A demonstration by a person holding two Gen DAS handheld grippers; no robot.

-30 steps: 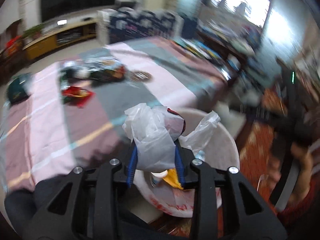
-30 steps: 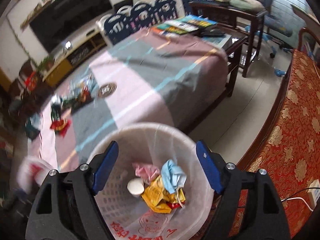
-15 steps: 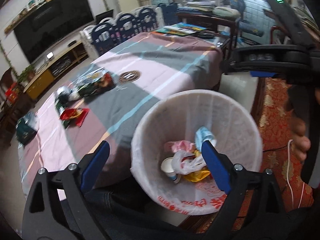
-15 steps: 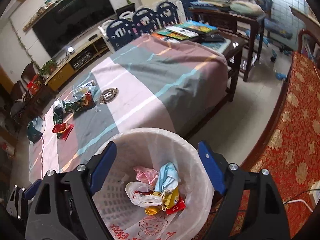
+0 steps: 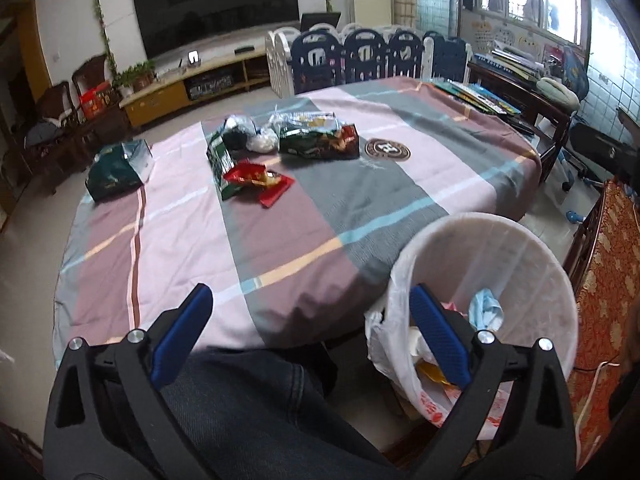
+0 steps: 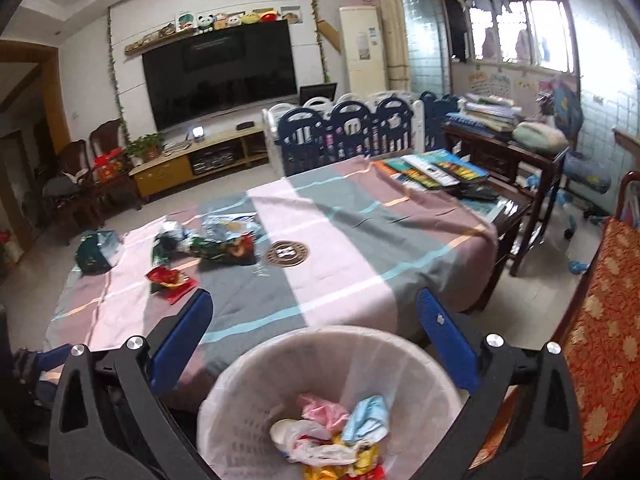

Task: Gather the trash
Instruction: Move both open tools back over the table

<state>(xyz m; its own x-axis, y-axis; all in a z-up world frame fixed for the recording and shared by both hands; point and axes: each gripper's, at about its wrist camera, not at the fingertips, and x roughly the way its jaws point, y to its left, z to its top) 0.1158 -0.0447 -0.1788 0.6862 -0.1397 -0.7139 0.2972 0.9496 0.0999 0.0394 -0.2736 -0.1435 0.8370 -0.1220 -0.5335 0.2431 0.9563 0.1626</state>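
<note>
Both jaws of the left gripper (image 5: pixel 306 332) and right gripper (image 6: pixel 314 334) are seen opening, nothing between them. Wrappers (image 5: pixel 256 178) are left on the counter (image 5: pixel 280 240) at eleven o'clock from the bin (image 6: pixel 320 344).

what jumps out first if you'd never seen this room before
The white bin in front, lined with a plastic bag and part full of crumpled wrappers, sits at the near edge of the table with its striped pink and grey cloth. Across that cloth lies a cluster of snack bags not yet collected. Both grippers, left and right, are opening with nothing between them.
</note>
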